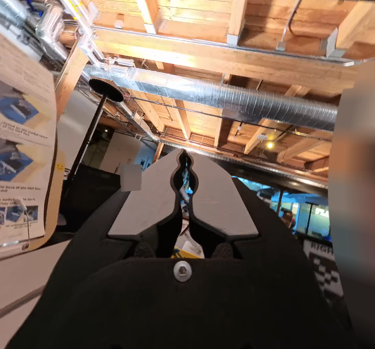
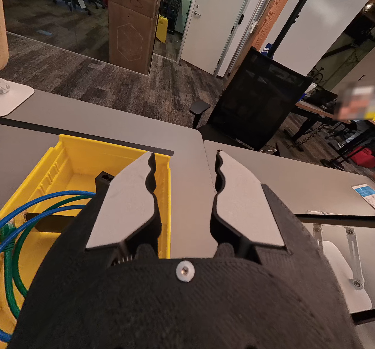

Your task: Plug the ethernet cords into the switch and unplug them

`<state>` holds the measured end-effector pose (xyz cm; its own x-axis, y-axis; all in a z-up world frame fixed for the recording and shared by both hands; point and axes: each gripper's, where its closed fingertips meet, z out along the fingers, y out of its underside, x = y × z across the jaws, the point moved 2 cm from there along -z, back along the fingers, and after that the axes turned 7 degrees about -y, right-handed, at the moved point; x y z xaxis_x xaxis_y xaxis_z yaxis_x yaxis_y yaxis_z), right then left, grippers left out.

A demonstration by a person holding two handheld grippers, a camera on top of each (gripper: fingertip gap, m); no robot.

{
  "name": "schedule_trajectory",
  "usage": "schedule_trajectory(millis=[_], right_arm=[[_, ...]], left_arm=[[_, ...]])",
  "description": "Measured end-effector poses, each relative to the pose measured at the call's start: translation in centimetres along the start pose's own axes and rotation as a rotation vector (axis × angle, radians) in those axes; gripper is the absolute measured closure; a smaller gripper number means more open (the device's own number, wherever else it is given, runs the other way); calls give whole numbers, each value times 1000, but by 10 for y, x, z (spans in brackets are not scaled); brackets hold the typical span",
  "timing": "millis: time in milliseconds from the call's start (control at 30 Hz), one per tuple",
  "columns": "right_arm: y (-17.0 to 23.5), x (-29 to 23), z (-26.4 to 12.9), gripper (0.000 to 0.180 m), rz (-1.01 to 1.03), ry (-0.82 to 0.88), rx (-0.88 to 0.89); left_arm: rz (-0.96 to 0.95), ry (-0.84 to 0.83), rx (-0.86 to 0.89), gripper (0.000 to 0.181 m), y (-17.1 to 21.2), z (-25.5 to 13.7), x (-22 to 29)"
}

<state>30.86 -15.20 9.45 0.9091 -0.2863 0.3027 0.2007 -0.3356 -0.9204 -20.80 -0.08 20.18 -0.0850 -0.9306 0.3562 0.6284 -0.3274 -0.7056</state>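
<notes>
Cables come first at the far left of the right wrist view: a blue ethernet cord point(image 2: 43, 195) and a green ethernet cord point(image 2: 12, 266) loop through a yellow bin point(image 2: 85, 156) that sits on a grey table point(image 2: 182, 132); both curve toward a black switch point(image 2: 103, 180) standing in the bin, its ports facing up, though the gripper's body hides whether either cord is plugged in; a loose green connector point(image 2: 7, 228) lies near the bin's left wall. Right of the bin, the right gripper point(image 2: 185, 154) hovers above the table with its tongs spread wide and nothing between them; the left finger overlaps the bin's right wall, the right finger is over bare tabletop. Farther right, a black mesh office chair point(image 2: 257, 104) stands beyond the table edge; a cardboard box point(image 2: 132, 25) leans upright on the carpet behind.

In the left wrist view, a printed instruction sheet point(image 1: 22, 156) stands at the left; the left gripper point(image 1: 184, 151) points up toward wooden ceiling joists point(image 1: 182, 35) and a silver duct point(image 1: 223, 98), its tongs pressed together at the tips, pinching nothing.
</notes>
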Motion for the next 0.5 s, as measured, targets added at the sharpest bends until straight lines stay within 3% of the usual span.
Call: schedule_trajectory(millis=[167, 233, 333, 400, 433, 500], right_arm=[[-3, 0, -2, 122, -9, 6, 13], [-2, -3, -2, 122, -19, -6, 6], [13, -9, -1, 122, -48, -58, -85], [38, -15, 0, 123, -48, -122, -222], [54, -17, -1, 124, -42, -150, -303], [86, -19, -2, 125, -22, -193, -470]], left_arm=[[404, 50, -44, 181, 15, 5, 27], [601, -14, -86, 181, 21, 6, 29], [990, -315, -351, 181, 27, -3, -7], [1207, -554, -489, 174, 9, -22, -34], [1247, -670, -555, 167, -3, -37, -47], [1114, -861, -681, 156, -24, -71, -71]])
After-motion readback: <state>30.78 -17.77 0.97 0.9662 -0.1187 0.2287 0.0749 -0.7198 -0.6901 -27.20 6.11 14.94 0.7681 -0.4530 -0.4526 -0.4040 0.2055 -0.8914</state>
